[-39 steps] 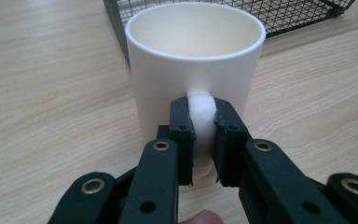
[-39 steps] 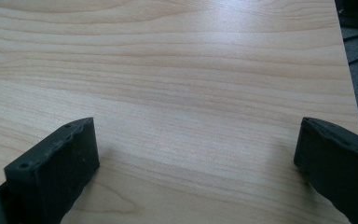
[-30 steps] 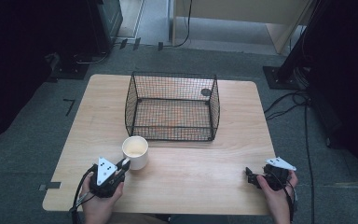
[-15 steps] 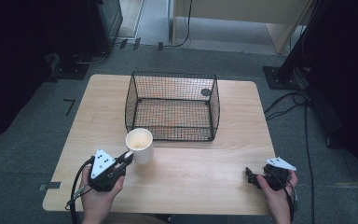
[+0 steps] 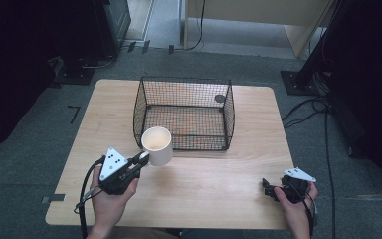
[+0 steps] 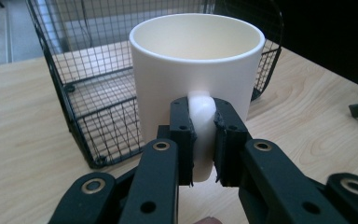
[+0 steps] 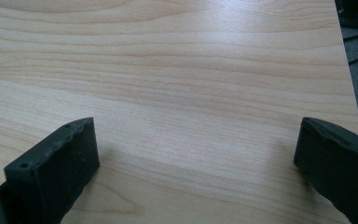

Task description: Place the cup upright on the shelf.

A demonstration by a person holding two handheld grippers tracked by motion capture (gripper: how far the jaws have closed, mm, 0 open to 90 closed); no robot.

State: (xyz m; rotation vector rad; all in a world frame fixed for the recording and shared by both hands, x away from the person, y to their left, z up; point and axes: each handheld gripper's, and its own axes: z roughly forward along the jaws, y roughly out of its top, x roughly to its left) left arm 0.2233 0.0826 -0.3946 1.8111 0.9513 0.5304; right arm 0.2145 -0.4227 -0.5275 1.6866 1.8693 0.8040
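A cream mug [image 5: 157, 145] hangs upright above the table, just in front of the black wire basket [image 5: 184, 113]. My left gripper [image 5: 140, 161] is shut on the mug's handle [image 6: 202, 135], one black jaw on each side of it. In the left gripper view the mug [image 6: 197, 65] looks empty, and the basket [image 6: 81, 88] stands right behind it. My right gripper [image 5: 267, 188] rests near the table's front right corner. Its jaws stand wide open over bare wood [image 7: 196, 116], with nothing between them.
The wooden table [image 5: 104, 104] has bare room to the left and right of the basket. A small dark round thing [image 5: 219, 98] lies at the basket's far right corner. Cables [image 5: 308, 107] trail on the grey floor to the right.
The left hand has lifted the mug off the table and carried it up and towards the basket's front left corner. The right hand has stayed where it was.
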